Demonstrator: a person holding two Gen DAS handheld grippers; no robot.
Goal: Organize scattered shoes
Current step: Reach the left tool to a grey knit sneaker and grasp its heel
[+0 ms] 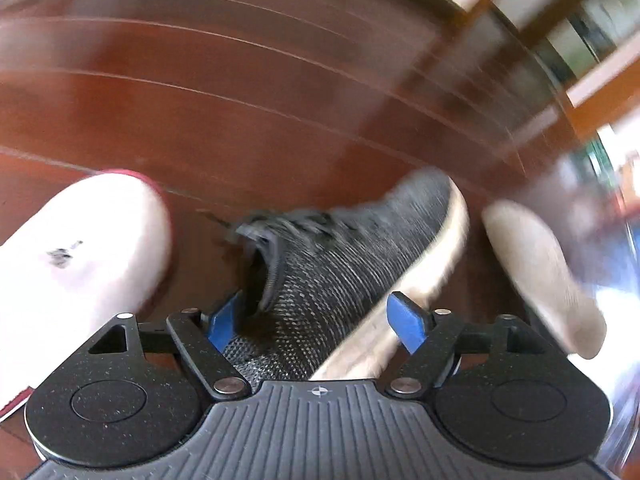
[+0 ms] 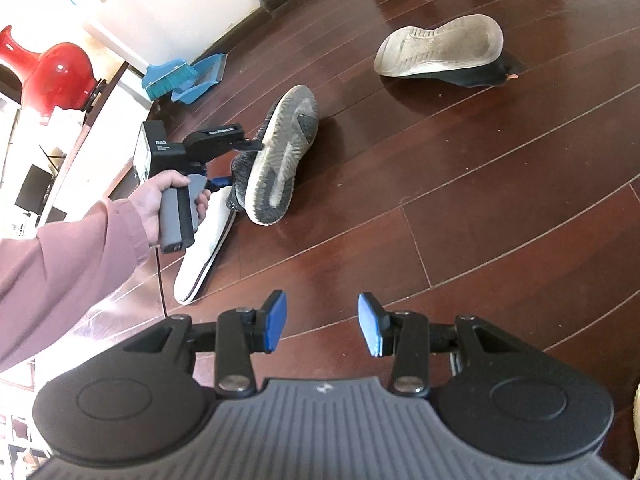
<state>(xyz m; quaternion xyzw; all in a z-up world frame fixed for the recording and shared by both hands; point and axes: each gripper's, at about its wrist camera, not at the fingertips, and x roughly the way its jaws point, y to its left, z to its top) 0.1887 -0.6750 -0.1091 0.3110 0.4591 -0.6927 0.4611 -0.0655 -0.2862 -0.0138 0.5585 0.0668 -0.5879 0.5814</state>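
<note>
My left gripper [image 1: 316, 318] is shut on the heel of a grey knit sneaker [image 1: 344, 256], which is lifted and tilted on its side. The right wrist view shows the same grey sneaker [image 2: 280, 152], sole facing the camera, held by the left gripper [image 2: 234, 160] in a person's hand [image 2: 160, 196]. A white shoe [image 1: 76, 264] lies at the left; the right wrist view has that white shoe [image 2: 204, 252] on the floor under the grey one. A second dark sneaker [image 2: 444, 50] lies sole-up at the far right. My right gripper [image 2: 322, 328] is open and holds nothing, above bare floor.
Dark red wooden floorboards [image 2: 480, 200] cover the room. A blue dustpan and brush [image 2: 184, 76] sit by the white wall. A red object [image 2: 52, 72] stands at the far left. A pale sole [image 1: 540, 272] shows at the right of the left wrist view.
</note>
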